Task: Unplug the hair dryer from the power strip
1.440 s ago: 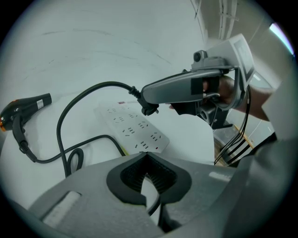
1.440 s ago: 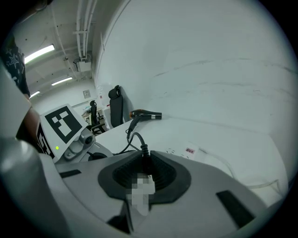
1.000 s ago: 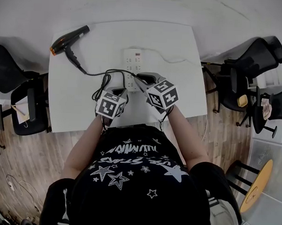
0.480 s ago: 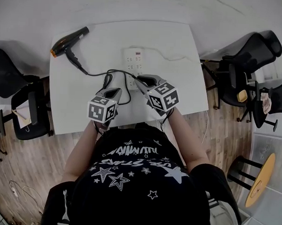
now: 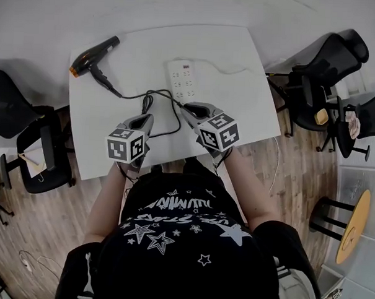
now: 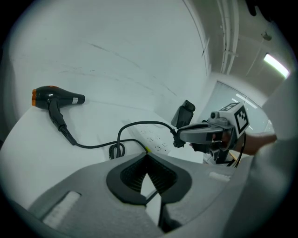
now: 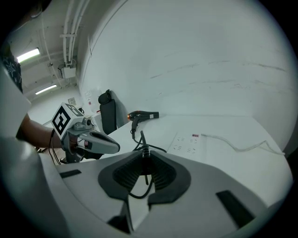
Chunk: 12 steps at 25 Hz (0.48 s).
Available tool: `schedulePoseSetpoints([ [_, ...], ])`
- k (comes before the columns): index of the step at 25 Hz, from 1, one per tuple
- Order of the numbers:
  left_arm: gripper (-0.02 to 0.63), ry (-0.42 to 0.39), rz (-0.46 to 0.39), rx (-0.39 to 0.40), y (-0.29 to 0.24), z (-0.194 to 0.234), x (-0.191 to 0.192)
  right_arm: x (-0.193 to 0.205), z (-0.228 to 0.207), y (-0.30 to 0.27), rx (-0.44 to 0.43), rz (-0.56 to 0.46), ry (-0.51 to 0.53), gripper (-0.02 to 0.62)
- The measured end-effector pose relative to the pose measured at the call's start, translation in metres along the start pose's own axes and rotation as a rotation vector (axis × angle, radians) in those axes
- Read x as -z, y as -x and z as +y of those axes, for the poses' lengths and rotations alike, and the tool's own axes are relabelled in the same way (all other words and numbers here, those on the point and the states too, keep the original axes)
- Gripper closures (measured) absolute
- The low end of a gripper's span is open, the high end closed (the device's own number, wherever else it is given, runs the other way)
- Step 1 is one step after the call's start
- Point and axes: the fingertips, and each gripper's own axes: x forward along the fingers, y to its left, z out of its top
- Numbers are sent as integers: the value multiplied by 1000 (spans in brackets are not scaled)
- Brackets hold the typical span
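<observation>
Plug (image 7: 145, 149) in right claw (image 7: 144, 156), off power strip (image 7: 188, 143)

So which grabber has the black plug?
The right gripper: its jaws pinch the plug, with the black cord trailing off. The left gripper is shut on nothing.
</observation>
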Motion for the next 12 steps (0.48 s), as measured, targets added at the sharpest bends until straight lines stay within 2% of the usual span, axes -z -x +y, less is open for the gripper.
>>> schedulePoseSetpoints([
  [12,600,-21,35,92,28,6,23,14,36,10,97,-55,-95,541],
])
